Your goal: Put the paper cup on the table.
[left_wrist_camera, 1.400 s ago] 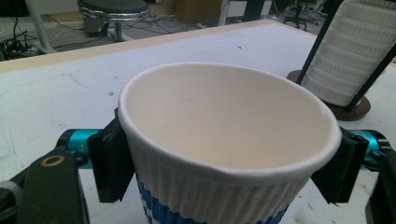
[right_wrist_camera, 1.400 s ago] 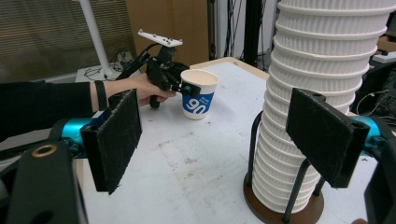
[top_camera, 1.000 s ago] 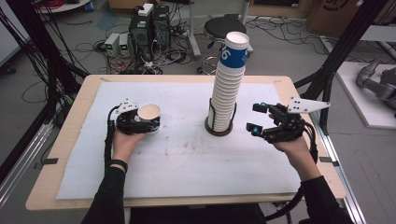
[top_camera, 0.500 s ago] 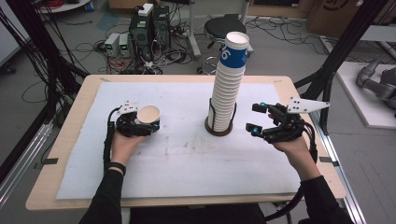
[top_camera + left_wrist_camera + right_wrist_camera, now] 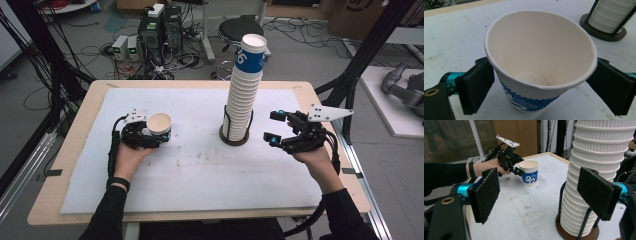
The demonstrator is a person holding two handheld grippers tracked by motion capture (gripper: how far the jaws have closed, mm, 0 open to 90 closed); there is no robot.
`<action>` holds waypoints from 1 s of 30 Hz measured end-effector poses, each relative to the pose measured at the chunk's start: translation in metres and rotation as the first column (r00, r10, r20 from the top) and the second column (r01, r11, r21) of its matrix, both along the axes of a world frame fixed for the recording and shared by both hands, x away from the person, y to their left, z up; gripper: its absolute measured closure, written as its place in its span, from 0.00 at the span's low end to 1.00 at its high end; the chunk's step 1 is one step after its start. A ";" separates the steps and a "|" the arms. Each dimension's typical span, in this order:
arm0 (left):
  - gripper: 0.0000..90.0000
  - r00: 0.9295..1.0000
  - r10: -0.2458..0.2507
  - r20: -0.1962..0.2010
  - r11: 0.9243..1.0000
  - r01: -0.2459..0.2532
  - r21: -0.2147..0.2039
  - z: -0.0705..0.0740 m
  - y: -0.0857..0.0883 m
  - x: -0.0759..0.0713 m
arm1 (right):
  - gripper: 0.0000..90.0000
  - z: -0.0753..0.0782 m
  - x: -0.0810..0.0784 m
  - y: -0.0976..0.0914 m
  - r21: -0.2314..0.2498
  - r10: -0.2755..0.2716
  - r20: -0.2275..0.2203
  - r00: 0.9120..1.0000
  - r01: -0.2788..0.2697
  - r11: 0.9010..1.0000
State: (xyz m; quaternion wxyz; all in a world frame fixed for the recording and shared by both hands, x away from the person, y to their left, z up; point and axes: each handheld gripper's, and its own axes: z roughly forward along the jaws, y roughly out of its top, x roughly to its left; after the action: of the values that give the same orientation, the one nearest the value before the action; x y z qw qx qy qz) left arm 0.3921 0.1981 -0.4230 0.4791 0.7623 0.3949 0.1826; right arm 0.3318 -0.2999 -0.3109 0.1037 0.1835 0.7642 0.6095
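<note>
A white paper cup with blue print stands upright on the white table cover, left of centre. My left gripper is around it. In the left gripper view the cup sits between the two black pads, which stand slightly off its wall; the jaws have just been opening. A tall stack of paper cups rises from a dark round holder in the middle of the table. My right gripper hovers open just right of the stack, and its pads frame the stack and the far cup.
The white cover lies on a wooden tabletop. Behind the table are computer boxes, a stool and loose cables on the floor. Black frame posts stand at the right.
The left gripper's jaws have spread apart around the single cup, which stays standing in place. The right hand and the stack have not moved.
</note>
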 end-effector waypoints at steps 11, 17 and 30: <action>0.10 0.999 0.032 0.007 0.999 -0.032 0.015 0.009 0.018 -0.026 | 0.21 -0.001 0.002 -0.004 0.001 0.001 -0.018 1.000 -0.001 1.000; 0.10 0.997 0.016 0.081 1.000 -0.016 -0.002 0.027 0.025 -0.049 | 0.21 -0.003 0.002 -0.004 -0.015 -0.012 -0.027 1.000 0.012 1.000; 0.10 0.964 -0.091 0.249 0.991 0.112 -0.068 0.077 0.002 -0.074 | 0.21 0.000 0.000 -0.007 -0.020 -0.030 -0.007 1.000 0.030 0.999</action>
State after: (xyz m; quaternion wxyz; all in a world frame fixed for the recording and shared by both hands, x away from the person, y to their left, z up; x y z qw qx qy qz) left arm 0.3182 0.2003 -0.3459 0.5638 0.7329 0.3001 0.2344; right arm 0.3314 -0.3069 -0.3110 0.1118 0.1961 0.7677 0.5997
